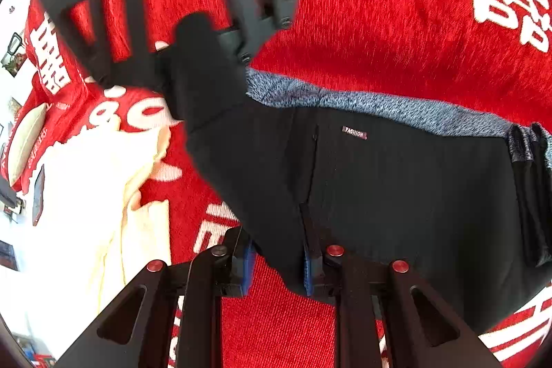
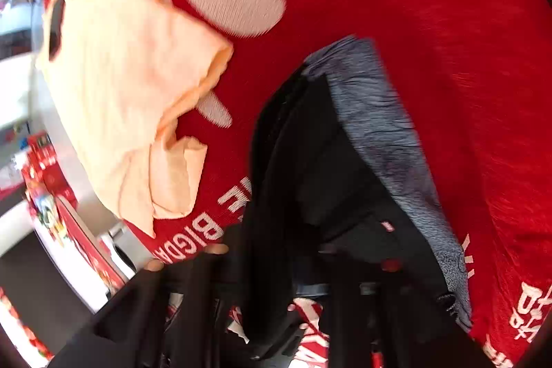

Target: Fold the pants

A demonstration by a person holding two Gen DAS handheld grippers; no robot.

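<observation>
The black pants with a grey knitted lining [image 1: 396, 188] lie on a red plush cover printed with white lettering [image 1: 396, 16], spread from the centre of the left wrist view out to 3 o'clock, the grey lining exposed along the upper edge and a small "FASHION" tag [image 1: 354, 132] on the black face.

The left gripper [image 1: 280, 268], at 6 o'clock in its own view, has its blue-padded jaws set narrow with a lower corner of the black fabric between them; the hold appears to be a pinch on one edge, judged to be for carrying that edge over in a fold.

The right gripper [image 1: 193, 33] sits at 11 o'clock in the left view, with black cloth drawn up to it. Its own view is blurred and dark pants fabric covers the jaws, so whether they are shut cannot be told.

A crumpled cream cloth [image 2: 120, 85] lies at 9 o'clock of the pants, apart from them. A hand in a black fingerless glove [image 2: 165, 278] shows at 7 o'clock in the right view.

Judgement: the fold is in progress, not yet laid flat.
</observation>
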